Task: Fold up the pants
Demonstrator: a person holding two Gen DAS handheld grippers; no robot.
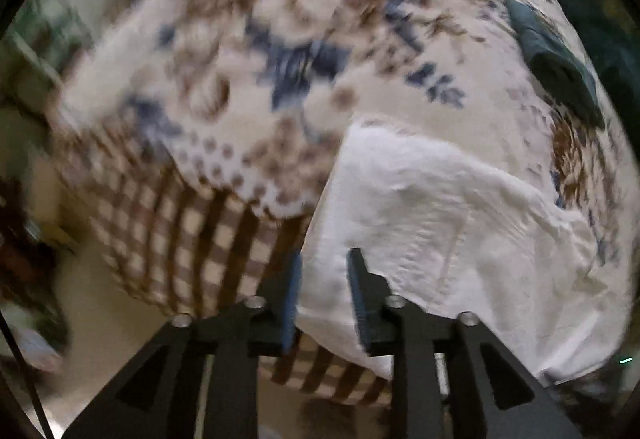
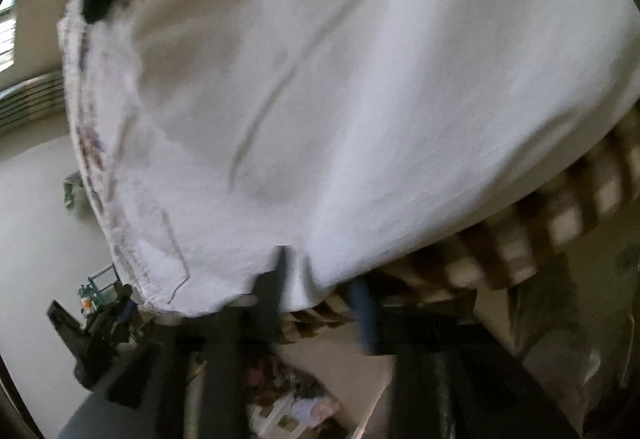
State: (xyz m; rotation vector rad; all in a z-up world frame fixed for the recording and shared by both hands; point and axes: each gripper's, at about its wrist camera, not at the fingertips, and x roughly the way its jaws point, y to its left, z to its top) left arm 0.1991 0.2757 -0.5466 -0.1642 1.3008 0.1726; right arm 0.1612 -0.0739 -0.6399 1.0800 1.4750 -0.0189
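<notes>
White pants (image 1: 432,207) lie on a bed with a floral and checked cover (image 1: 248,51). My left gripper (image 1: 324,263) sits at the pants' near edge, with white cloth between its two fingers, which stand a little apart. In the right wrist view the white pants (image 2: 340,99) fill most of the frame, with a stitched hem (image 2: 120,223) at the left. My right gripper (image 2: 320,271) has the pants' lower edge between its fingers. The other gripper (image 2: 96,327) shows at the lower left, next to the hem corner.
A dark teal garment (image 1: 556,59) lies on the bed at the far right. The checked bed skirt (image 1: 192,239) hangs over the near bed edge, with pale floor (image 1: 100,319) below. The right view shows pale floor (image 2: 36,239) and clutter (image 2: 288,391) below the bed.
</notes>
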